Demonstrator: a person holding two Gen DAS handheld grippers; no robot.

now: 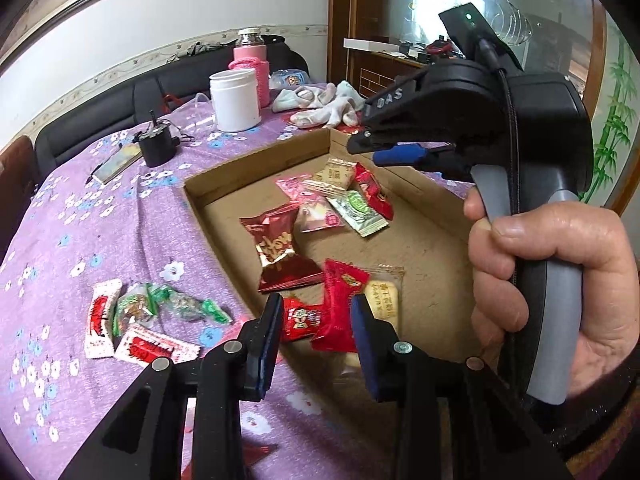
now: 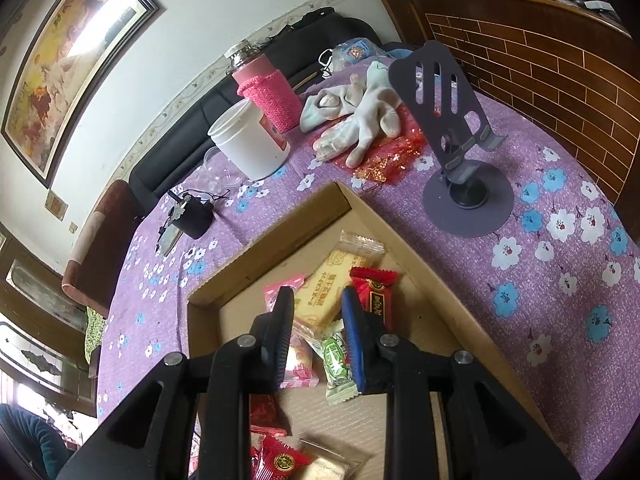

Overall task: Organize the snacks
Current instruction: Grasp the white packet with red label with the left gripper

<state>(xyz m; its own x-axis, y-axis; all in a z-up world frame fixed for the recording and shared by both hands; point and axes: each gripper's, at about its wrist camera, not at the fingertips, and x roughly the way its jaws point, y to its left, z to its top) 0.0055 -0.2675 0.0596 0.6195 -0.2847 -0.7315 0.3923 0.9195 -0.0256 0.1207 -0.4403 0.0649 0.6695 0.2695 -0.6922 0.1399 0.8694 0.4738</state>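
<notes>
A shallow cardboard box [image 1: 248, 160] lies on the purple flowered cloth. My left gripper [image 1: 317, 320] is open over its near edge; a red packet [image 1: 338, 304], a small red packet [image 1: 300, 320] and a pale biscuit packet [image 1: 384, 300] lie below, untouched by the pads. A dark red packet [image 1: 280, 252] lies mid-box. My right gripper [image 2: 318, 312], held by a hand, hovers over the far corner with its jaws nearly together and nothing between them. Under it lie a yellow biscuit packet [image 2: 332, 284], a red packet [image 2: 374, 292] and a green-white packet [image 2: 336, 360]. Red-white packets [image 1: 100, 320] and green candies [image 1: 160, 304] lie outside the box on the left.
Behind the box stand a white tub [image 1: 234, 100] and a pink sleeved bottle [image 1: 250, 68], with a heap of socks [image 1: 320, 104] beside them. A black device [image 1: 156, 146] sits far left. A grey phone stand [image 2: 460, 152] stands right of the box. A dark sofa lies beyond the table.
</notes>
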